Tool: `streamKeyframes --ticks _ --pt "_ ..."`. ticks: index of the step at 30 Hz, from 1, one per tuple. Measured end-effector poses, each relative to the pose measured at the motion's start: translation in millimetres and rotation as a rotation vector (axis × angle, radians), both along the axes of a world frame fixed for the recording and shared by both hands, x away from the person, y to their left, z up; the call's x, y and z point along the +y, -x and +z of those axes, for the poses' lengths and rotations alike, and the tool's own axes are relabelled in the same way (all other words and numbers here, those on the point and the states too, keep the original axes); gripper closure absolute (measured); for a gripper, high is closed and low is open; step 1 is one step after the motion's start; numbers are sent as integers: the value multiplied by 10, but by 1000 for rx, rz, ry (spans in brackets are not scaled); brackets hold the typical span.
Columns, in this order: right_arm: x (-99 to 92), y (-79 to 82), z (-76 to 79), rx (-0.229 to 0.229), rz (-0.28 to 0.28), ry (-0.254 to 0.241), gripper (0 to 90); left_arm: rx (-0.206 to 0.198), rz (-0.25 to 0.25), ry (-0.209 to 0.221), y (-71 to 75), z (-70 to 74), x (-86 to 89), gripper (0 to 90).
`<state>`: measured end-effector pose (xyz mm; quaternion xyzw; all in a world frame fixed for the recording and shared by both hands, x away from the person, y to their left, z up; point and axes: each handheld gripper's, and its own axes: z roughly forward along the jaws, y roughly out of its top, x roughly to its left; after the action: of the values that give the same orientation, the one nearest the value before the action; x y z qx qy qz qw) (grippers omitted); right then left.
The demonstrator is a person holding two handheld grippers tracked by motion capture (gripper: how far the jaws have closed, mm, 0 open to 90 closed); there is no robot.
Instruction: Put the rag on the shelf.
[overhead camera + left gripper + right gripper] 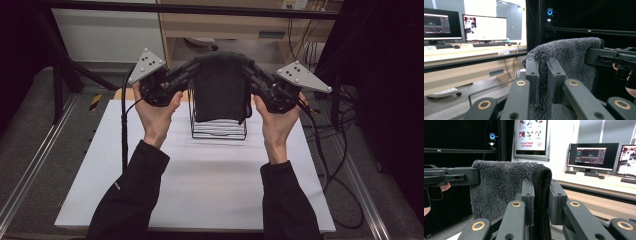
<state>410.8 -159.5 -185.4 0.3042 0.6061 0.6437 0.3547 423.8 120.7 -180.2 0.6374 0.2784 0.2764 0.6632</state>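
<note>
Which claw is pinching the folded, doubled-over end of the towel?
The right claw: in its own view the dark grey towel wraps round in a thick fold between its jaws, while the left claw pinches a thinner edge.

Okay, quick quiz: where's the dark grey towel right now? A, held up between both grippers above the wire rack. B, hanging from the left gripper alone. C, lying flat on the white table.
A: the left gripper and right gripper each pinch a top corner of the towel, which hangs above the wire rack.
</note>
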Motion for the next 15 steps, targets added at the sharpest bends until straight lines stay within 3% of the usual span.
streamKeyframes --ticks 15 --pt "40 -166 246 -44 -18 -17 781 -29 16 37 -139 243 -7 805"
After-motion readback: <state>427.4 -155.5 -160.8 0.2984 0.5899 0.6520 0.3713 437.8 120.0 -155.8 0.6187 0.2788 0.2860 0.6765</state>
